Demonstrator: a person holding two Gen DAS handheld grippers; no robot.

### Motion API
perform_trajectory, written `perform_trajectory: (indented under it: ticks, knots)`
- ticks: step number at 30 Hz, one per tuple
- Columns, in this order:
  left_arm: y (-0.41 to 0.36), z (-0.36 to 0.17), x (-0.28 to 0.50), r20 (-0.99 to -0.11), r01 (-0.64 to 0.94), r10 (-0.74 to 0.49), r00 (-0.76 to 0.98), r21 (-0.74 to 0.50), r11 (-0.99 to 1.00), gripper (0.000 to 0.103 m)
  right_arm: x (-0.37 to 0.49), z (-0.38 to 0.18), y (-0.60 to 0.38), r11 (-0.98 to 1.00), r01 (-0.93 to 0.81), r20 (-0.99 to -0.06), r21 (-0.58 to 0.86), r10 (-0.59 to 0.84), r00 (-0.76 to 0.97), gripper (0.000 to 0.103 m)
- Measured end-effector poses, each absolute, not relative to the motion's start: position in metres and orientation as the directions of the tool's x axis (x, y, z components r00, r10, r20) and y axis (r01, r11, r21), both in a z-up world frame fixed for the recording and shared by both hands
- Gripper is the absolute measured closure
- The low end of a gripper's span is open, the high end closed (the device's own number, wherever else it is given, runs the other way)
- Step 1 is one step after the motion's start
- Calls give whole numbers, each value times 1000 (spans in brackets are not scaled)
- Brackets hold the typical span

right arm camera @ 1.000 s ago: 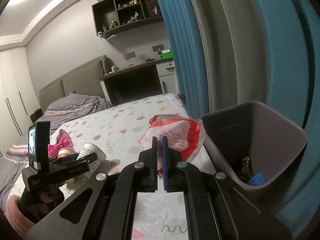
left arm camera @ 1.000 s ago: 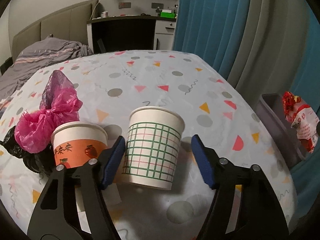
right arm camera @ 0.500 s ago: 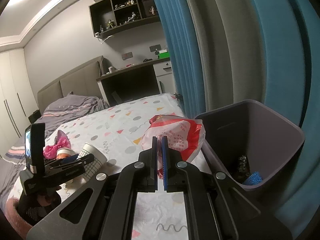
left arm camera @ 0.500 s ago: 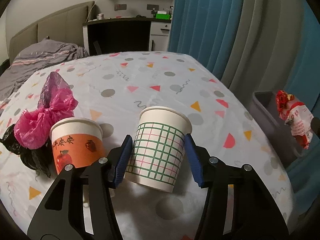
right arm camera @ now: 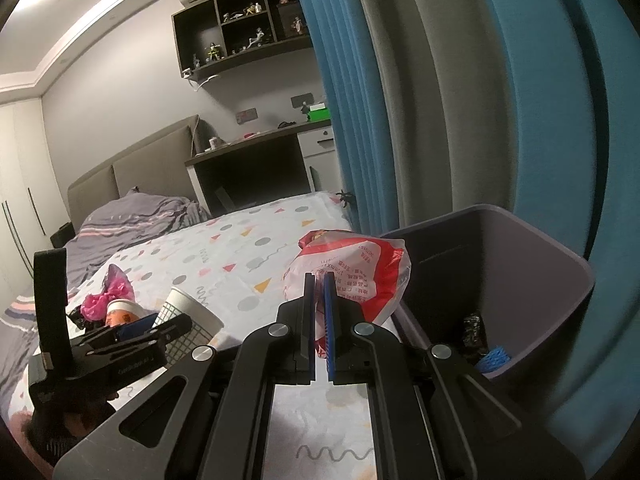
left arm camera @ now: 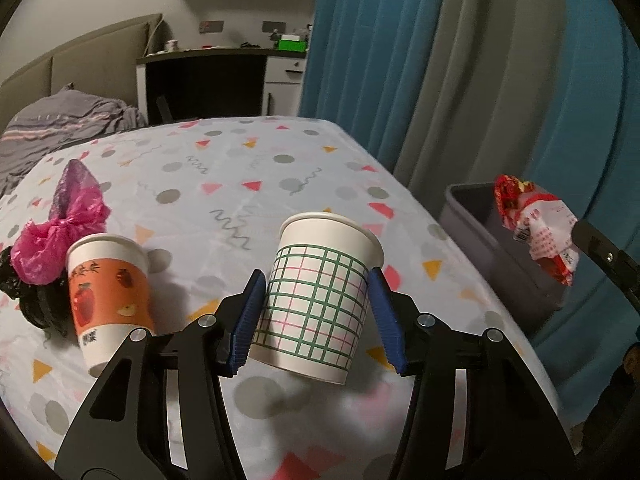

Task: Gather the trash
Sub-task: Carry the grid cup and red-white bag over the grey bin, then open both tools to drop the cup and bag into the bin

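- The left gripper [left arm camera: 316, 312] points down at a slant, its blue pads pressed on both sides of the grid-patterned paper cup [left arm camera: 318, 300], lifted and tilted.
- The right gripper [right arm camera: 319, 300] has its jaws pinched tight on the red-and-white plastic bag [right arm camera: 352, 268].

A: What can't u make out from my left cam?

B: Grid cup [left arm camera: 316, 300]: its sides behind my blue pads [left arm camera: 248, 320], so contact there is hidden. Black bag [left arm camera: 38, 304] mostly behind the pink bag [left arm camera: 60, 240] & apple cup [left arm camera: 106, 292]. Bin [left arm camera: 500, 248] cut by the snack wrapper [left arm camera: 536, 232].

A: Right cam?

B: Bin [right arm camera: 520, 264] contents too dark, just 1 blue bit [right arm camera: 494, 358] & sth black. Shelf figures [right arm camera: 240, 20] too small. Wrapper text unreadable.
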State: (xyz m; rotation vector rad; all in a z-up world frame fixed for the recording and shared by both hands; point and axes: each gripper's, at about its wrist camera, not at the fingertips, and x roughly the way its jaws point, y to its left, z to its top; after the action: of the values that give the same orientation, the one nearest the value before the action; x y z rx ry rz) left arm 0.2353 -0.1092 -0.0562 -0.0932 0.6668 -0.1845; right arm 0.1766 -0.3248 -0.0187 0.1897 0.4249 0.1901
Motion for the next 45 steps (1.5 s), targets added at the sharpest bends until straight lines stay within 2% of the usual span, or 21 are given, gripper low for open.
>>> perform_trajectory:
  ticks: [14, 25, 31, 45]
  knots:
    - [-153, -35, 241, -556, 264, -317, 768, -176, 948, 51, 183, -19, -360, 973, -62, -390, 223, 147, 909, 98]
    - [-225, -14, 263, -492, 426, -483, 724, -231, 875, 52, 194, -28, -410, 970, 41, -408, 238, 62, 911, 98]
    - [-261, -21, 280, -499, 479, -538, 679, -254, 840, 51, 209, -39, -424, 970, 56, -433, 237, 53, 900, 98]
    - [-295, -43, 304, -542, 496, -565, 622, -286, 820, 51, 225, -63, -437, 968, 64, -497, 241, 66, 865, 98]
